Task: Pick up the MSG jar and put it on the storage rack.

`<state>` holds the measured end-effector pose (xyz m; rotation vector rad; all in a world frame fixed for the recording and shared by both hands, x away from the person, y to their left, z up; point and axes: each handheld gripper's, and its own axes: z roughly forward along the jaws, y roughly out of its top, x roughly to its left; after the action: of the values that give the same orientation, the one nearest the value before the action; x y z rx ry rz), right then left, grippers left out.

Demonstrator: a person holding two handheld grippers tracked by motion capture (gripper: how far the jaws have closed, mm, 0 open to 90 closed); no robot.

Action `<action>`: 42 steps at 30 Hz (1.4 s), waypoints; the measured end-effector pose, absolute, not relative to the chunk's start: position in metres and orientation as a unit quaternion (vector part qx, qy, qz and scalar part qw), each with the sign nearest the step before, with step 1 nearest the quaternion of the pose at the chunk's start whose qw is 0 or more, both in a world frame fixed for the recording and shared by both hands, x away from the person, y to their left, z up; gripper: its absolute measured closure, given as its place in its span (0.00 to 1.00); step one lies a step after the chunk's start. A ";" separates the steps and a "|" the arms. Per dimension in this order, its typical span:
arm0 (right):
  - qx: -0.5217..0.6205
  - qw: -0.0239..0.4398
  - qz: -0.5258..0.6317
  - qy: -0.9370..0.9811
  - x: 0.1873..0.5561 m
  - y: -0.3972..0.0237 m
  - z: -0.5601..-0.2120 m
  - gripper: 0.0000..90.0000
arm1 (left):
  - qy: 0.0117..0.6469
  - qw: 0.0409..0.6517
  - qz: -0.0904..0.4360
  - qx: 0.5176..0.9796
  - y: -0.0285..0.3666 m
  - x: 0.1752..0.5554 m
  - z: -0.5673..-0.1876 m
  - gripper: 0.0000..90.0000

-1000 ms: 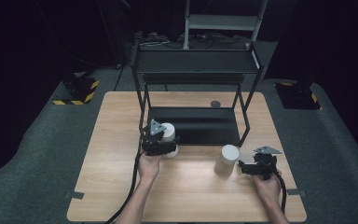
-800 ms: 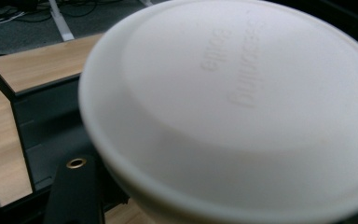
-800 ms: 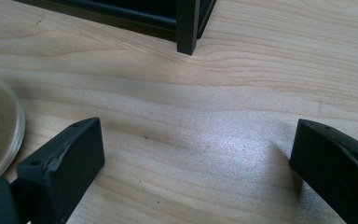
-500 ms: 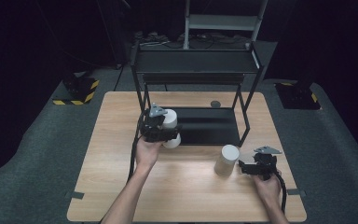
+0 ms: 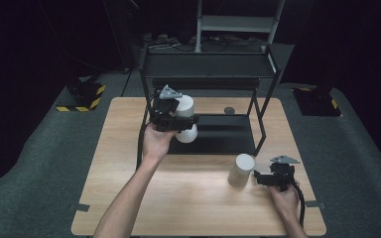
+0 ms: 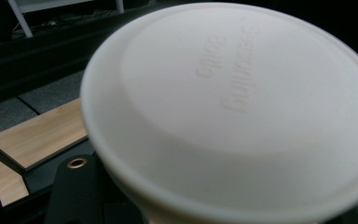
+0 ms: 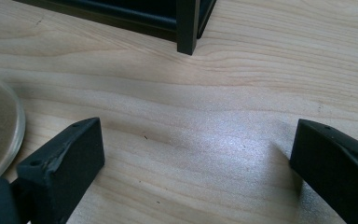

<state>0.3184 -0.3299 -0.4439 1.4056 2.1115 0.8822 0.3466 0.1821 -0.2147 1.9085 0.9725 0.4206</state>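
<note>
A wooden table [image 5: 129,198] is seen from above, with a black two-tier rack [image 5: 208,64] standing at its far side, towards twelve o'clock. A white cup [image 5: 184,124] is pinched by the left gripper [image 5: 171,116] and held in the air at the rack's front left corner, at about ten o'clock from the table's middle. Its pale round end [image 6: 233,112] looms close in the left gripper view. A second cup [image 5: 241,170] stands on the table at about four o'clock, just beside the right gripper [image 5: 273,177], whose jaws are spread wide over bare wood and hold nothing. Judged from this, one cup is lifted but not yet set on the rack; the other has not yet been picked up.
</note>
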 end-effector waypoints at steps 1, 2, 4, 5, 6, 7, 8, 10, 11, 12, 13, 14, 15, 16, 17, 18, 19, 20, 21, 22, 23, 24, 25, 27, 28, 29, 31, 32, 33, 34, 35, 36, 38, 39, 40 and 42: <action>0.510 0.226 0.320 0.766 0.318 -0.330 -0.444 0.03 | 0.395 0.463 0.170 0.775 0.182 0.348 -0.210 0.39; 0.510 0.226 0.320 0.766 0.318 -0.330 -0.444 0.03 | 0.394 0.464 0.170 0.775 0.183 0.349 -0.205 0.39; 0.510 0.226 0.320 0.766 0.318 -0.330 -0.444 0.03 | 0.394 0.465 0.169 0.775 0.183 0.351 -0.196 0.39; 0.510 0.226 0.320 0.766 0.318 -0.330 -0.444 0.03 | 0.394 0.464 0.170 0.775 0.183 0.352 -0.191 0.39; 0.510 0.226 0.320 0.766 0.318 -0.330 -0.444 0.03 | 0.395 0.463 0.172 0.774 0.183 0.353 -0.185 0.39; 0.510 0.226 0.320 0.765 0.318 -0.330 -0.444 0.03 | 0.395 0.463 0.173 0.774 0.183 0.354 -0.182 0.39; 0.510 0.226 0.321 0.765 0.318 -0.330 -0.444 0.03 | 0.396 0.462 0.176 0.774 0.183 0.355 -0.171 0.39; 0.511 0.226 0.320 0.765 0.318 -0.330 -0.444 0.03 | 0.395 0.463 0.177 0.774 0.183 0.356 -0.164 0.39; 0.510 0.226 0.321 0.766 0.318 -0.330 -0.444 0.03 | 0.395 0.465 0.177 0.772 0.184 0.356 -0.160 0.39; 0.510 0.226 0.321 0.766 0.318 -0.330 -0.444 0.03 | 0.394 0.467 0.175 0.772 0.185 0.357 -0.156 0.39; 0.510 0.226 0.321 0.765 0.318 -0.330 -0.444 0.03 | 0.393 0.468 0.173 0.772 0.185 0.358 -0.151 0.39; 0.510 0.226 0.321 0.765 0.318 -0.330 -0.444 0.03 | 0.391 0.468 0.175 0.773 0.184 0.359 -0.146 0.39; 0.510 0.226 0.321 0.765 0.318 -0.330 -0.444 0.03 | 0.390 0.466 0.177 0.775 0.183 0.359 -0.142 0.39; 0.510 0.226 0.321 0.765 0.318 -0.330 -0.444 0.03 | 0.388 0.464 0.180 0.776 0.182 0.359 -0.138 0.39; 0.511 0.226 0.321 0.765 0.318 -0.330 -0.444 0.03 | 0.387 0.462 0.181 0.777 0.180 0.361 -0.134 0.39; 0.511 0.226 0.321 0.765 0.318 -0.330 -0.444 0.03 | 0.387 0.460 0.181 0.778 0.179 0.362 -0.131 0.39; 0.511 0.226 0.321 0.765 0.318 -0.330 -0.444 0.03 | 0.387 0.460 0.180 0.778 0.178 0.364 -0.127 0.39; 0.511 0.225 0.320 0.765 0.318 -0.330 -0.444 0.03 | 0.388 0.460 0.179 0.779 0.177 0.367 -0.122 0.39; 0.511 0.225 0.320 0.765 0.318 -0.330 -0.444 0.03 | 0.388 0.459 0.180 0.779 0.176 0.369 -0.119 0.39; 0.511 0.225 0.320 0.765 0.318 -0.330 -0.444 0.03 | 0.390 0.458 0.180 0.778 0.175 0.371 -0.114 0.39; 0.511 0.225 0.320 0.765 0.318 -0.330 -0.444 0.03 | 0.390 0.458 0.180 0.778 0.175 0.371 -0.114 0.39; 0.511 0.225 0.320 0.765 0.318 -0.330 -0.444 0.03 | 0.393 0.459 0.180 0.777 0.174 0.375 -0.108 0.39; 0.511 0.225 0.320 0.765 0.318 -0.330 -0.444 0.03 | 0.394 0.459 0.180 0.776 0.172 0.378 -0.102 0.39; 0.511 0.225 0.320 0.765 0.319 -0.330 -0.444 0.03 | 0.396 0.457 0.182 0.775 0.170 0.380 -0.098 0.39; 0.511 0.225 0.320 0.766 0.319 -0.330 -0.444 0.03 | 0.396 0.455 0.185 0.775 0.168 0.382 -0.095 0.39; 0.511 0.225 0.320 0.766 0.319 -0.330 -0.444 0.03 | 0.398 0.454 0.188 0.775 0.165 0.384 -0.091 0.39; 0.510 0.225 0.320 0.766 0.319 -0.330 -0.444 0.03 | 0.402 0.451 0.194 0.773 0.159 0.389 -0.083 0.39; 0.510 0.225 0.320 0.766 0.319 -0.330 -0.444 0.03 | 0.404 0.450 0.198 0.772 0.156 0.391 -0.081 0.39; 0.510 0.225 0.320 0.766 0.319 -0.330 -0.444 0.03 | 0.407 0.449 0.200 0.770 0.154 0.393 -0.079 0.39; 0.511 0.225 0.320 0.766 0.319 -0.330 -0.444 0.03 | 0.410 0.447 0.205 0.769 0.150 0.396 -0.076 0.39; 0.510 0.225 0.320 0.766 0.319 -0.330 -0.444 0.03 | 0.412 0.445 0.208 0.767 0.147 0.398 -0.074 0.39; 0.510 0.225 0.320 0.766 0.319 -0.330 -0.444 0.02 | 0.415 0.442 0.212 0.767 0.144 0.400 -0.073 0.39; 0.510 0.225 0.320 0.766 0.319 -0.330 -0.444 0.02 | 0.419 0.436 0.217 0.766 0.139 0.404 -0.071 0.39; 0.510 0.224 0.320 0.766 0.319 -0.330 -0.444 0.02 | 0.421 0.435 0.219 0.765 0.136 0.406 -0.070 0.39; 0.510 0.224 0.320 0.766 0.319 -0.330 -0.444 0.02 | 0.425 0.433 0.221 0.764 0.134 0.408 -0.070 0.39; 0.510 0.224 0.320 0.766 0.319 -0.330 -0.444 0.02 | 0.436 0.426 0.229 0.759 0.128 0.416 -0.069 0.39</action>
<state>0.3189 -0.3304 -0.4436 1.4090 2.1147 0.8843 0.4156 0.1276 -0.0693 1.8976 1.0897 0.5727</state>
